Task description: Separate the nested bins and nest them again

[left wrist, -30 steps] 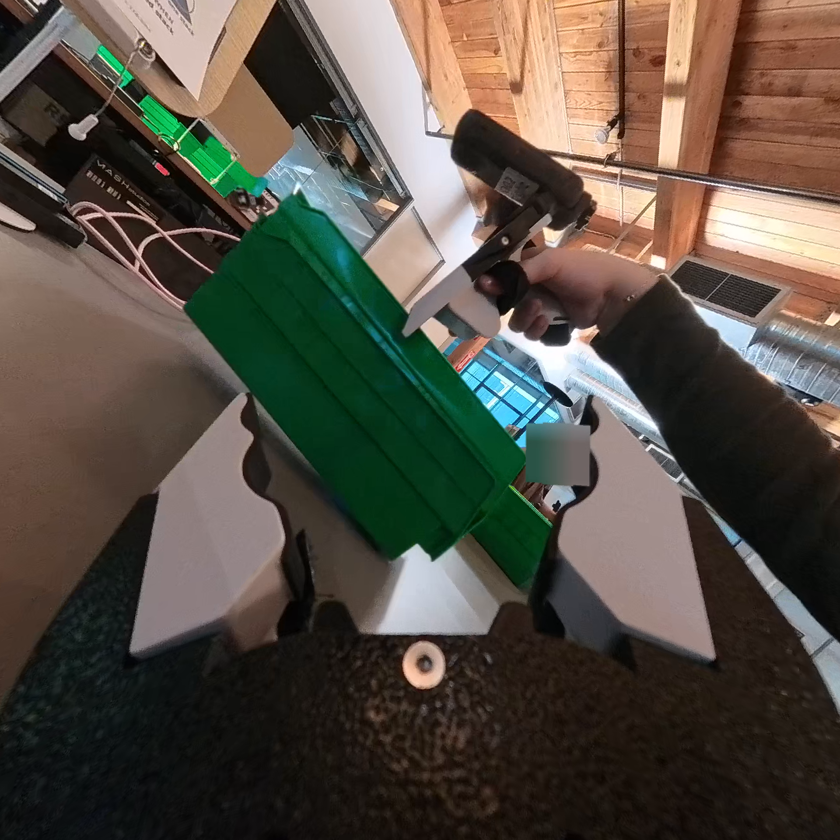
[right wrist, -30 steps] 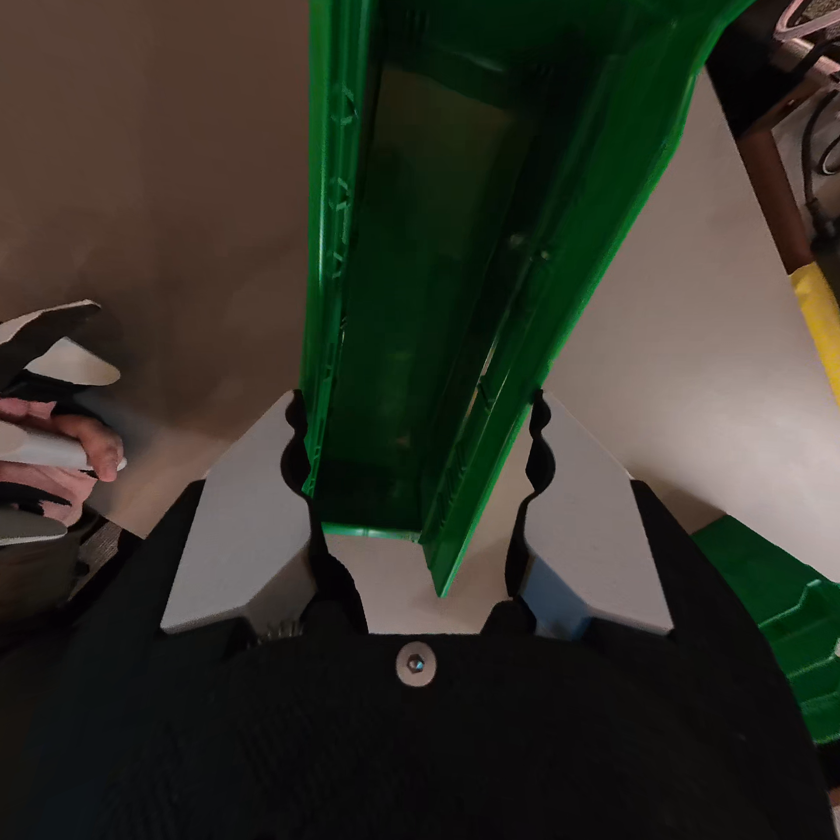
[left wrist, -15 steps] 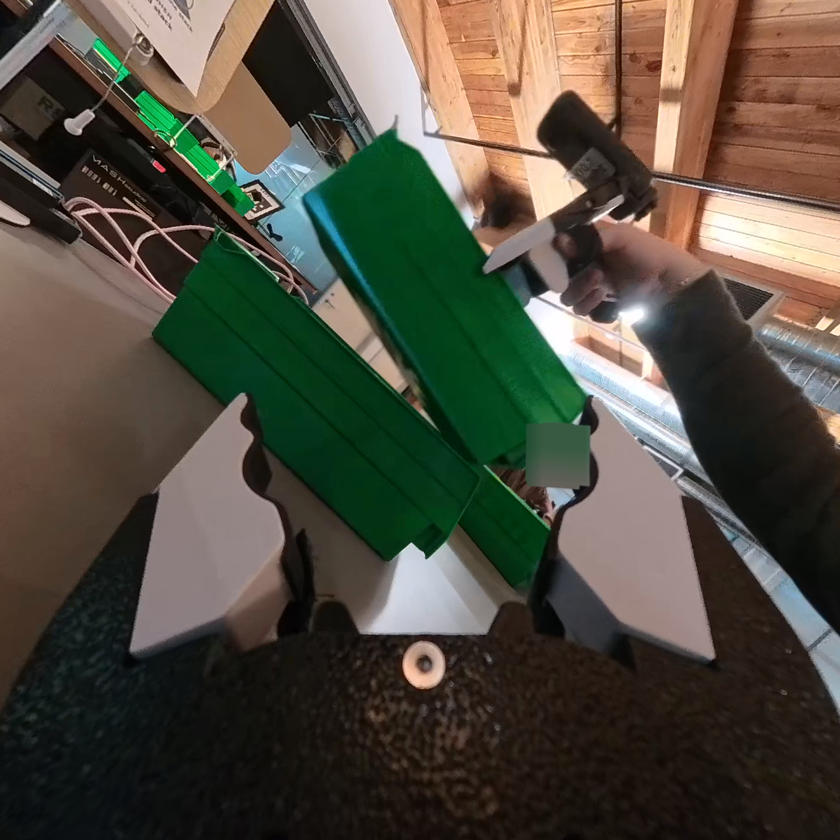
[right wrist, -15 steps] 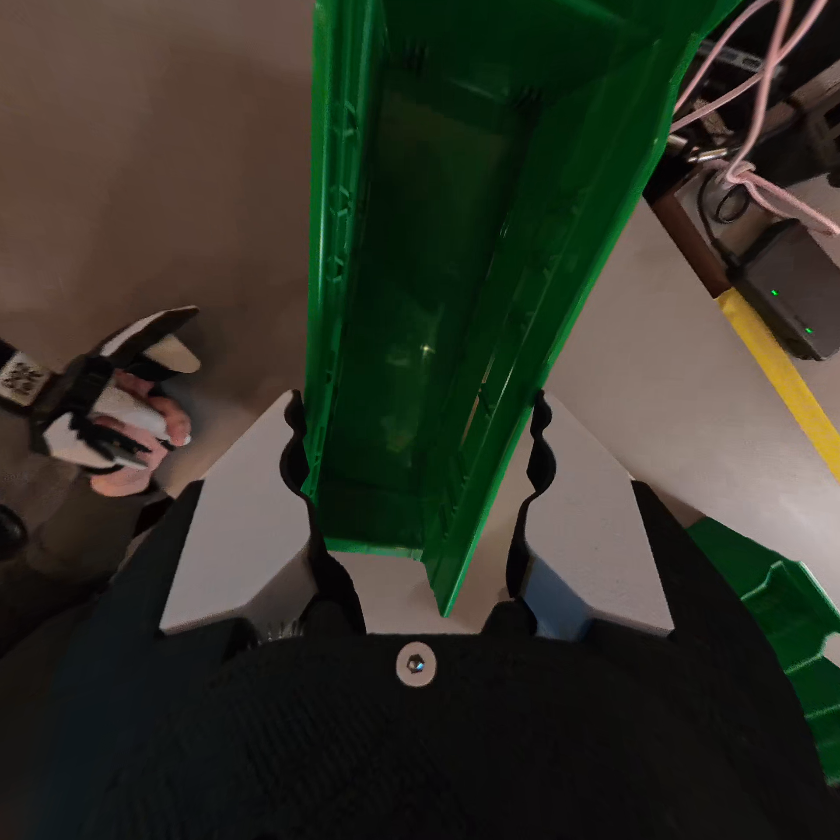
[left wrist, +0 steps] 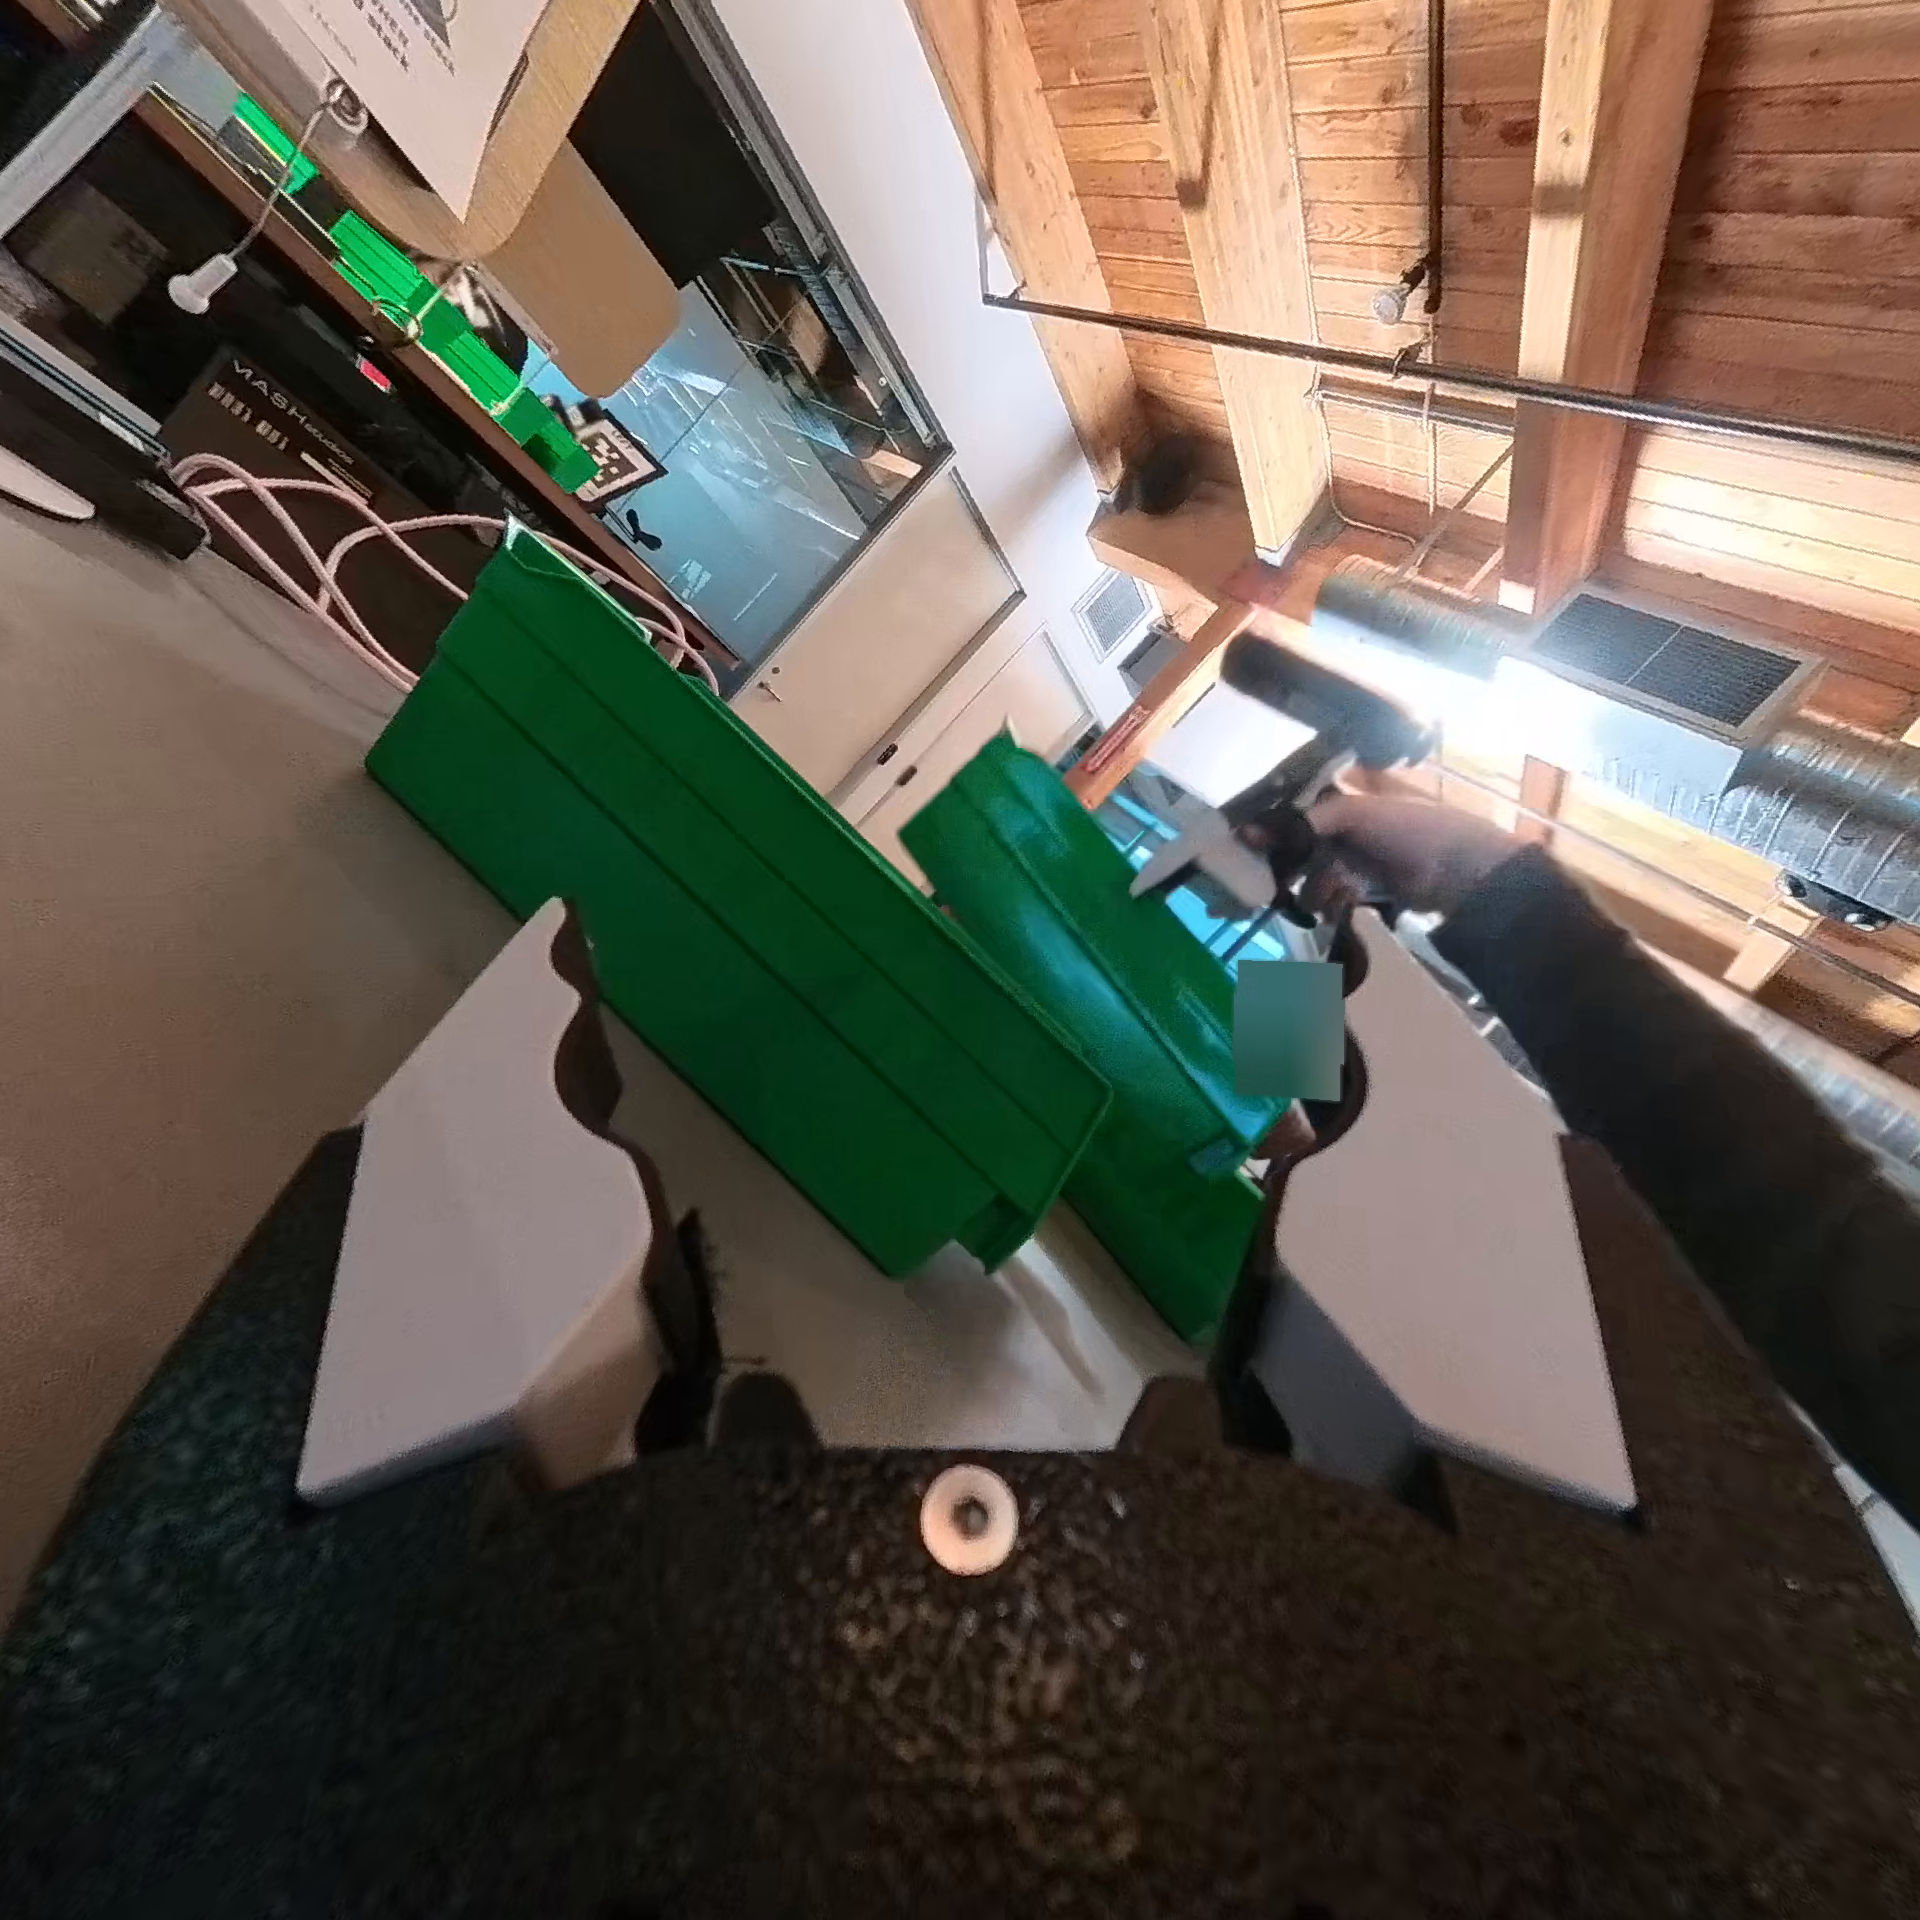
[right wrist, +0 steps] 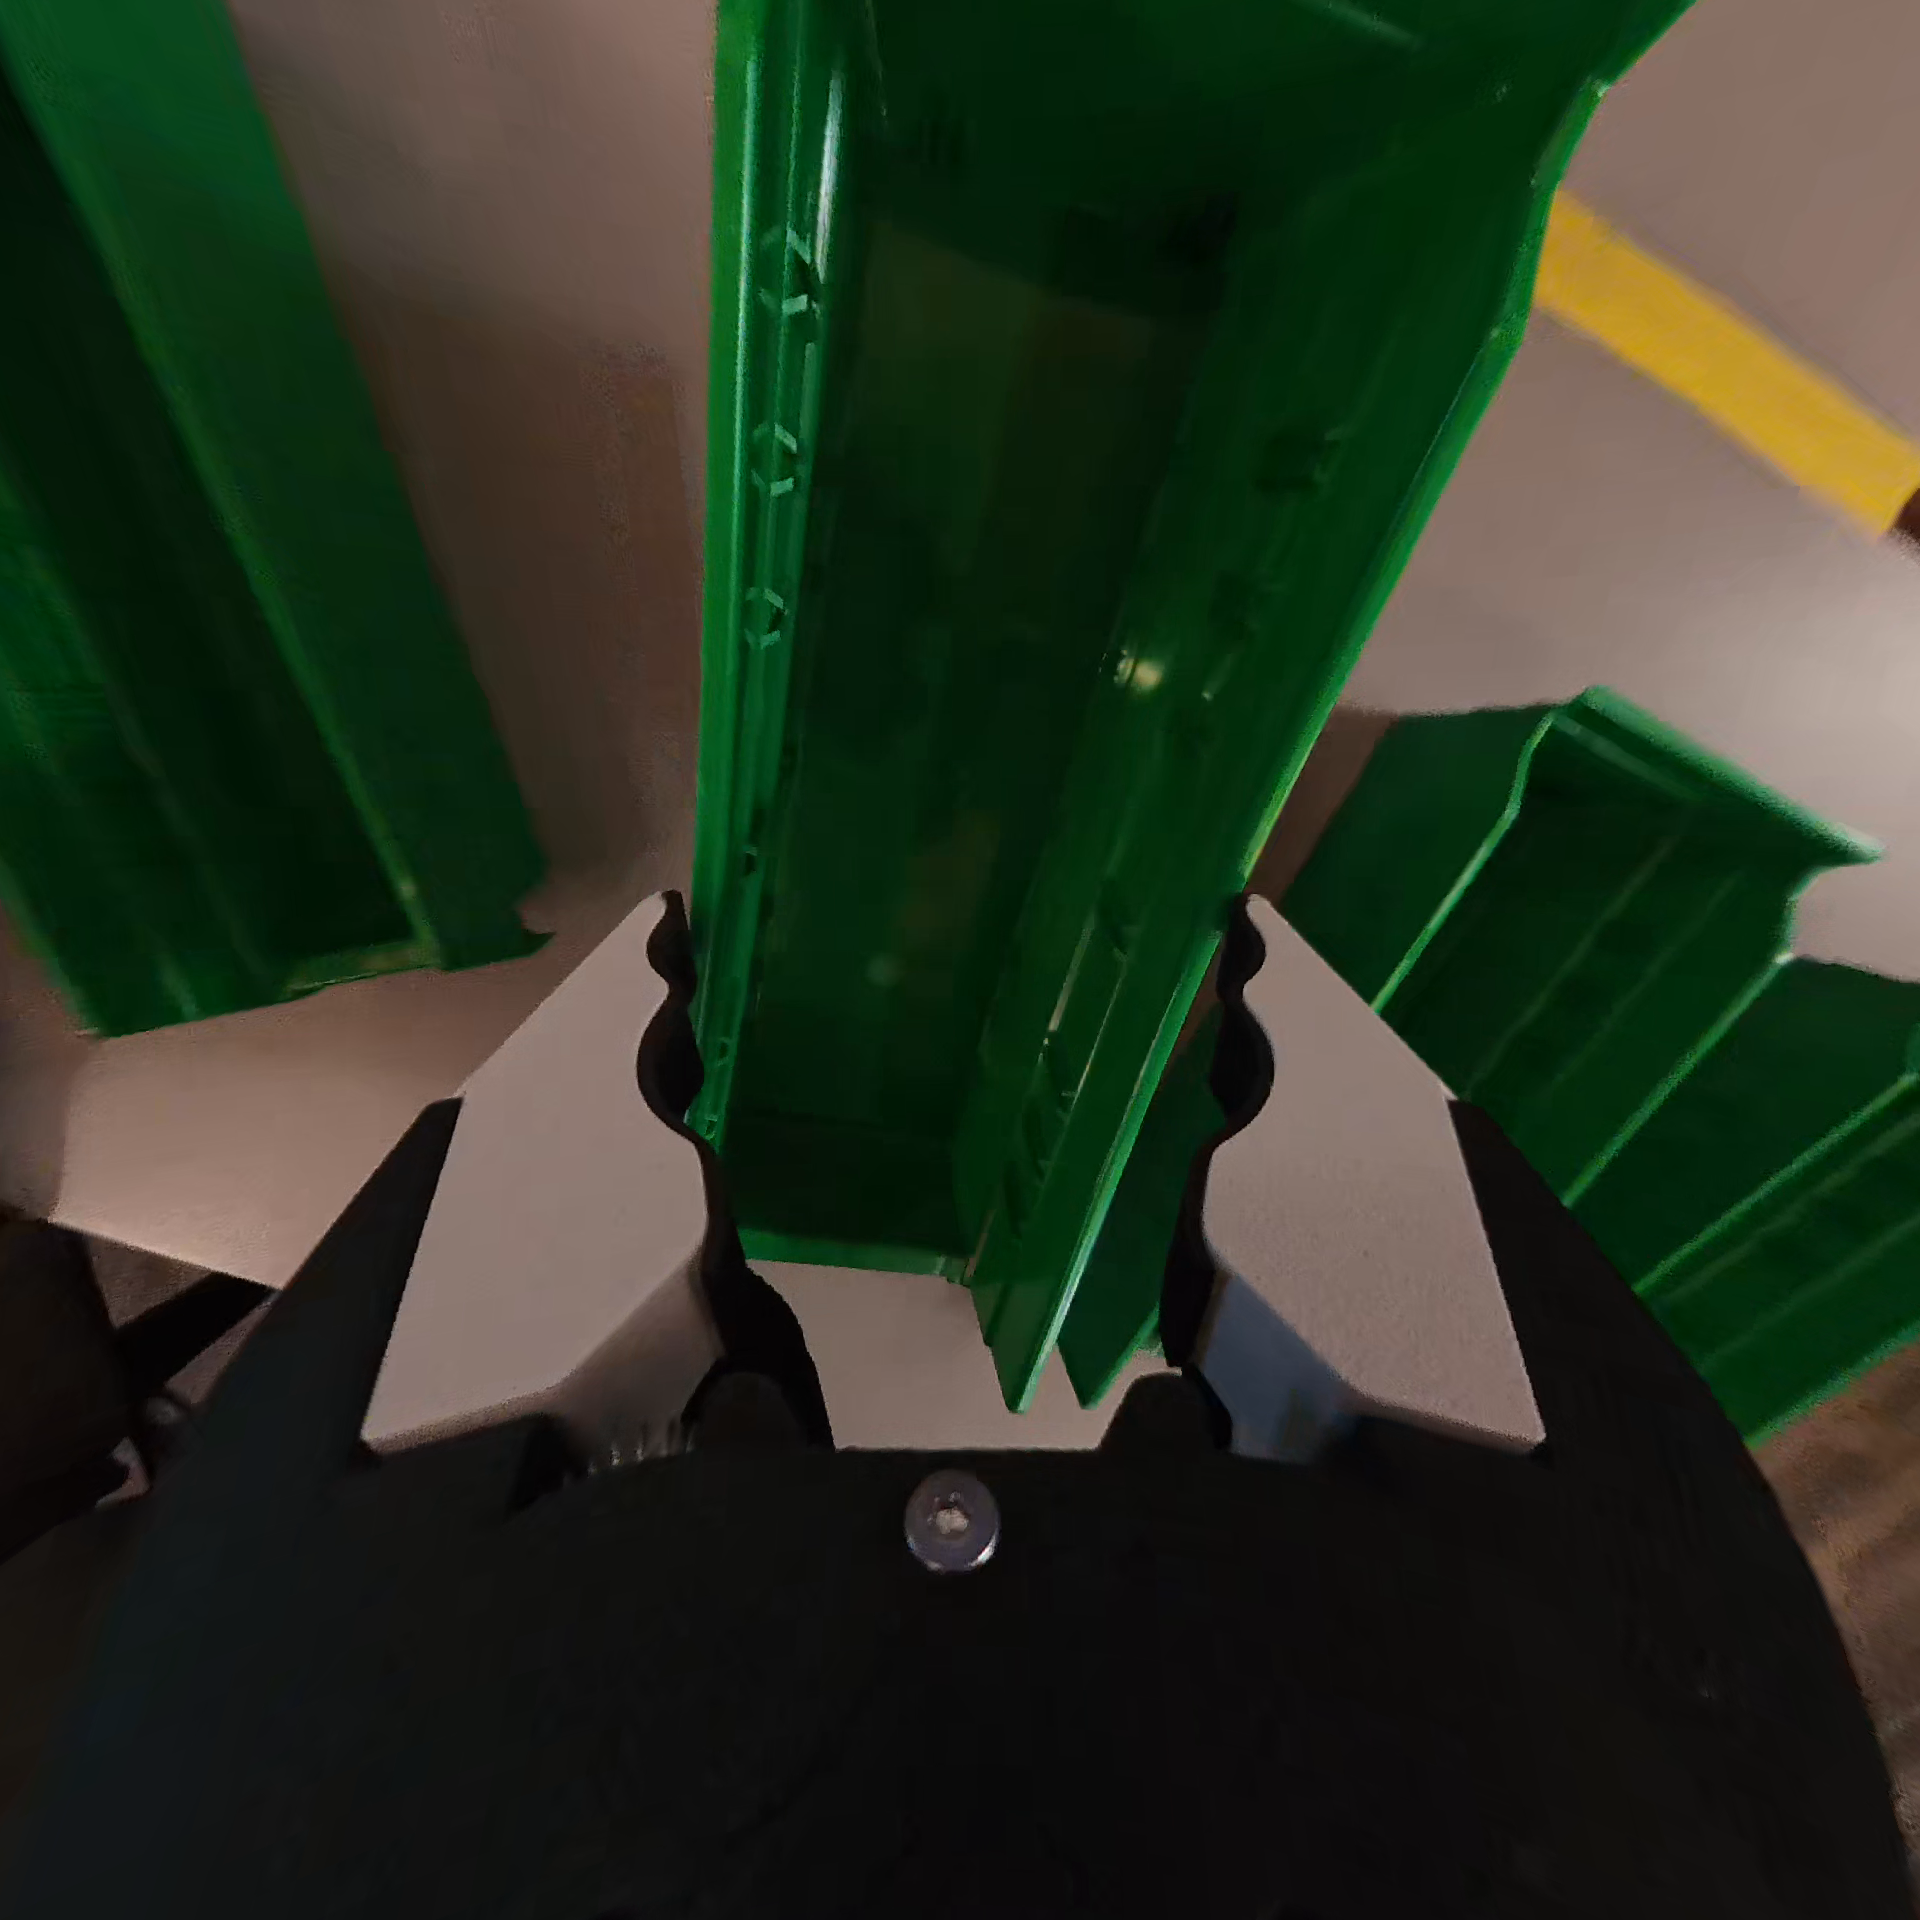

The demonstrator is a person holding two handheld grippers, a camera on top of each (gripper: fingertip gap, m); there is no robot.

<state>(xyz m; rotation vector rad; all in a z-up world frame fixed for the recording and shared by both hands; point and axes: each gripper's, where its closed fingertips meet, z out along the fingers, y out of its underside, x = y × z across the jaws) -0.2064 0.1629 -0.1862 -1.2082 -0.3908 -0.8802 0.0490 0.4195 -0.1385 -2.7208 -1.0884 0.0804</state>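
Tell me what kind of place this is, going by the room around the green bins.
Probably a converted loft workshop or lab: a timber plank ceiling with heavy wooden beams, exposed grey metal air ducting, and a cluttered dark equipment shelf with pink cables behind the pale worktable.

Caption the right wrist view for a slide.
Right gripper carries a long green plastic bin above the beige table, two more green bins alongside.

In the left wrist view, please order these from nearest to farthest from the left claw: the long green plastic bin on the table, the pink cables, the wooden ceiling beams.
1. The long green plastic bin, on the table straight ahead of the left claw.
2. The pink cables, behind the bin, upper left.
3. The wooden ceiling beams, far away, upper right.
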